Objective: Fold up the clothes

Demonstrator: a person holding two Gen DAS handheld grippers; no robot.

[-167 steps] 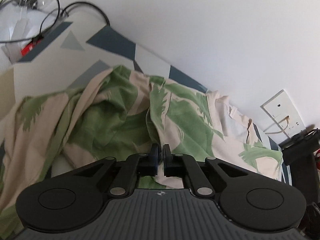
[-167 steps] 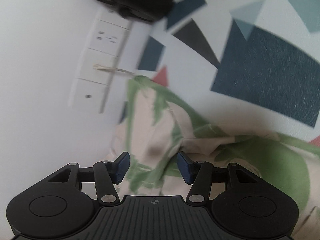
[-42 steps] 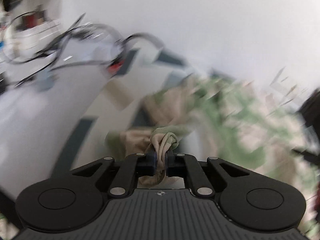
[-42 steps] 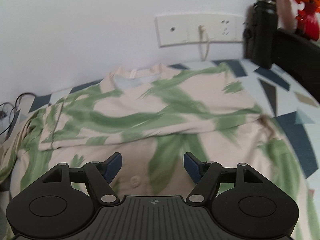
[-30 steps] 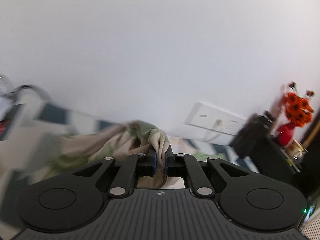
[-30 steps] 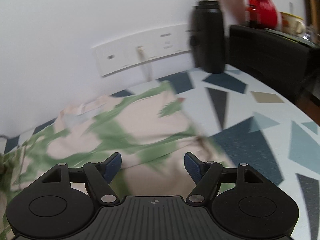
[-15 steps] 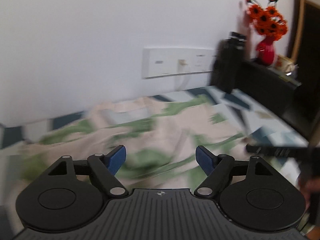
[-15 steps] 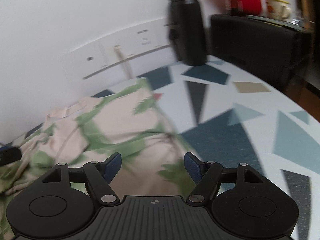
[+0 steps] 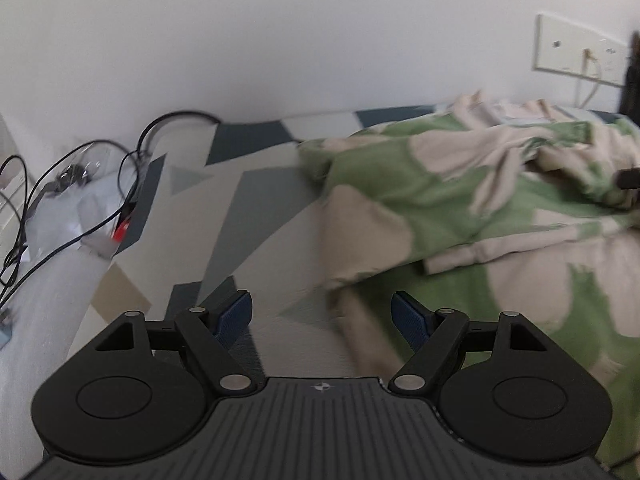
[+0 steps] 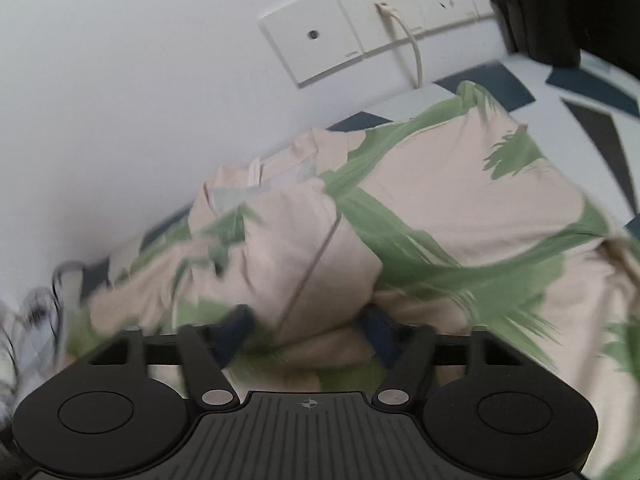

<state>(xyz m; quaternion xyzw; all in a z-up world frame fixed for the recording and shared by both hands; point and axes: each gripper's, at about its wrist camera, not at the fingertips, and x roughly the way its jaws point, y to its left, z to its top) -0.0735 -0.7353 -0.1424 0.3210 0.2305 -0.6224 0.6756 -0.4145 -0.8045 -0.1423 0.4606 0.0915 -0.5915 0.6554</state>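
Left gripper [image 9: 322, 316]: jaws wide apart, nothing between them, low over the patterned table [image 9: 256, 208] just left of the shirt's near edge. Right gripper [image 10: 306, 330]: jaws have just been closing, a fold of shirt [image 10: 420, 220] bulging between them; blur hides whether the pads press it yet. The green-and-cream shirt lies partly folded by the far wall, collar toward the wall sockets [image 10: 372, 20], cables [image 9: 80, 184] far left. Step, by my reading: gathering the next fold. Next move calls for a firm right-hand pinch and the left jaws taking the near hem.
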